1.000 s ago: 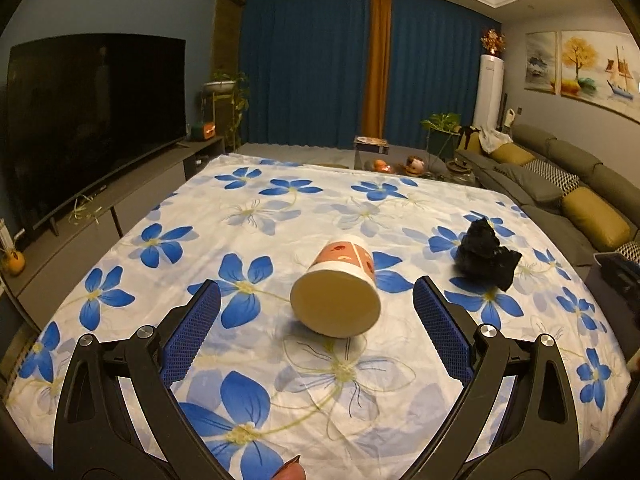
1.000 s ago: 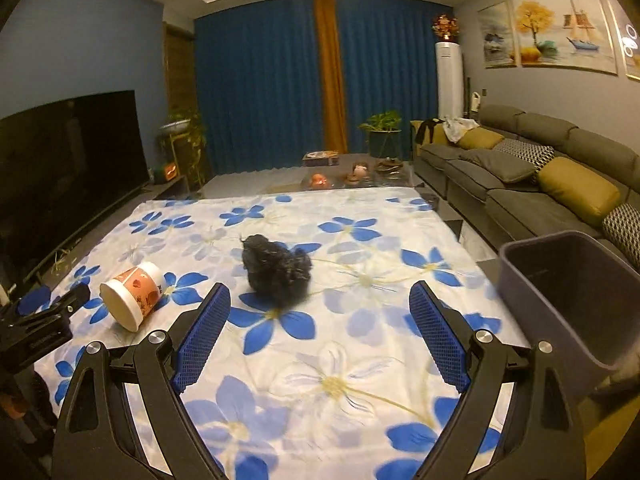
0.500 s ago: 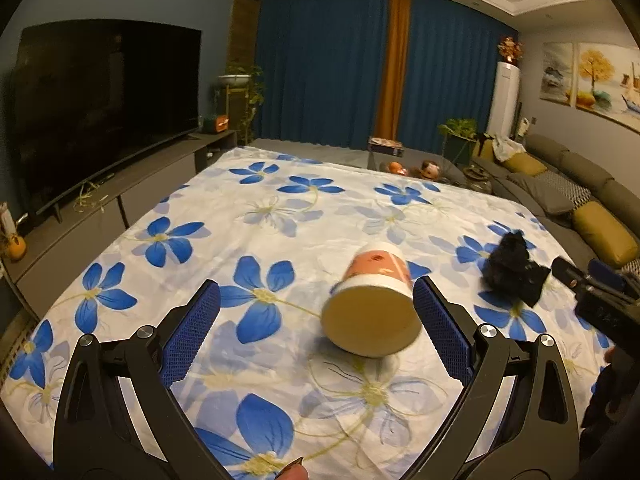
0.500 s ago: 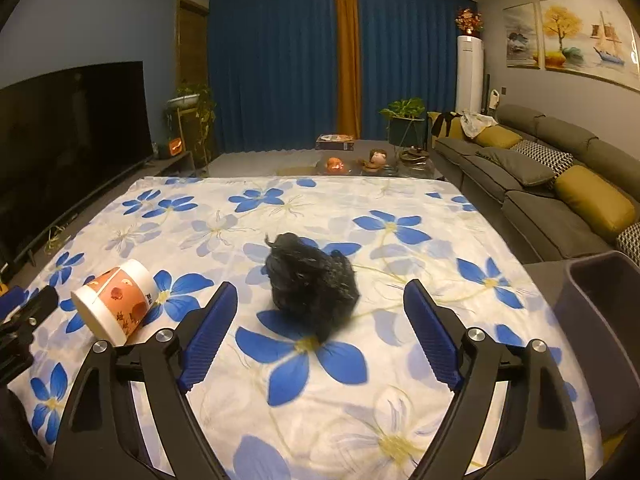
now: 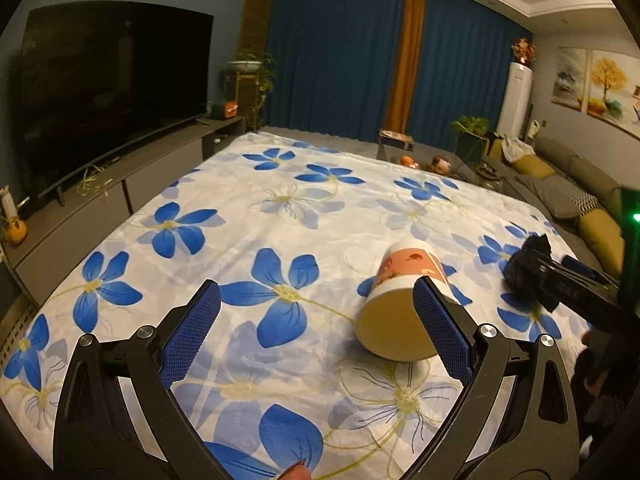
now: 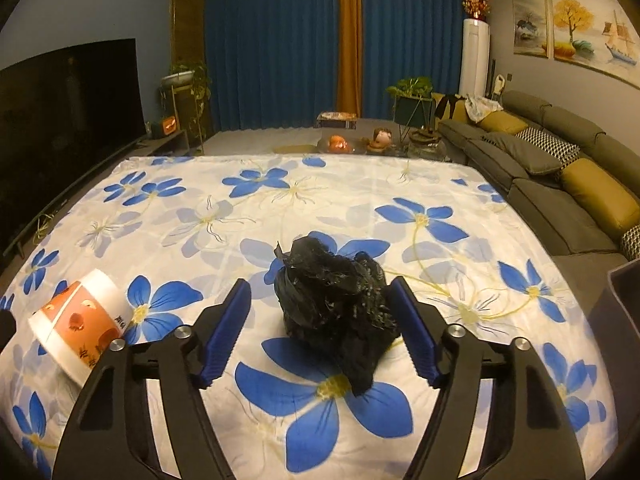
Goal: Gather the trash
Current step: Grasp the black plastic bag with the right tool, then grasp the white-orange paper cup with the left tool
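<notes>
Change since a second ago: both my grippers have closed in on their targets; the cup has slid from the middle of my left gripper's gap over to its right finger, and the black bag now sits between my right gripper's fingers instead of ahead of them.

Left wrist view, gripper: my left gripper (image 5: 316, 320) is spread wide, holding nothing.

Left wrist view, cup: the paper cup (image 5: 404, 306) lies on its side on the flowered cloth (image 5: 248, 216), open mouth toward my camera, orange printed band on its wall. My right finger's blue pad (image 5: 440, 328) overlaps the cup's rim; I cannot tell whether it touches.

Left wrist view, far right: my right gripper (image 5: 568, 284) reaches in from the edge, its tip at the black plastic bag (image 5: 524, 268), which is mostly hidden behind it.

Right wrist view, gripper: my right gripper (image 6: 320, 328) is parted but narrower than the left, with the crumpled black plastic bag (image 6: 336, 300) between its fingers. The bag rests on the cloth, close against the right pad; a gap shows at the left pad (image 6: 224, 332).

Right wrist view, cup: the paper cup (image 6: 80, 328) lies tilted on the cloth at the left, well apart from the bag.

Right wrist view, bin: a grey bin's (image 6: 620, 300) wall shows at the right edge, beside the grey sofa (image 6: 560, 184).

Room: a dark television (image 5: 108, 92) stands along the left wall.
</notes>
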Tool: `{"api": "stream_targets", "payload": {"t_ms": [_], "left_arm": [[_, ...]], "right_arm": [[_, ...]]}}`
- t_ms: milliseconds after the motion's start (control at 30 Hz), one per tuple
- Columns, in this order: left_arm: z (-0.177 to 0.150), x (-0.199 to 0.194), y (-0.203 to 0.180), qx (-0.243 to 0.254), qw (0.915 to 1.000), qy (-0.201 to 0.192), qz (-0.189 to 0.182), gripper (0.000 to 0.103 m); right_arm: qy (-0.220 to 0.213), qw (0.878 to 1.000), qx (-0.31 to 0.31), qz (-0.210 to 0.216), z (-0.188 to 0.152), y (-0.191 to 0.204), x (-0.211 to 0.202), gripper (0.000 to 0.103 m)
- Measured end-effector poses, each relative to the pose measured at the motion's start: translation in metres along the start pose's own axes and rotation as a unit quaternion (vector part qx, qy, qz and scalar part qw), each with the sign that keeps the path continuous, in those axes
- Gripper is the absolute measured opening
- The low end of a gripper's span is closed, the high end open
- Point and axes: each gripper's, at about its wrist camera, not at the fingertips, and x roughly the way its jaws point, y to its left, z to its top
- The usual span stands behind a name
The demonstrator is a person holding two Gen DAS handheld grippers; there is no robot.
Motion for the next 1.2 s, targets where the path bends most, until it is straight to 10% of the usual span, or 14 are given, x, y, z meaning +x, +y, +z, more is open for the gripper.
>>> {"api": "stream_targets", "payload": {"t_ms": [433, 733, 1000, 1200], "left_arm": [[-0.002, 0.014, -0.006, 0.008, 0.9992, 0.03, -0.024, 0.092], [-0.002, 0.034, -0.014, 0.013, 0.9961, 0.075, -0.045, 0.058], [-0.003, 0.04, -0.02, 0.015, 0.993, 0.094, -0.07, 0.006], [-0.002, 0.031, -0.023, 0.015, 0.9933, 0.083, -0.078, 0.002]], "right_arm": [[0.026, 0.999, 0.007, 0.03, 0.001, -0.004, 0.014, 0.014], [-0.003, 0.998, 0.023, 0.05, -0.007, -0.016, -0.025, 0.011], [-0.025, 0.997, 0.012, 0.07, -0.018, -0.016, -0.067, 0.011], [-0.036, 0.996, -0.002, 0.077, -0.027, -0.015, -0.094, 0.011]]}}
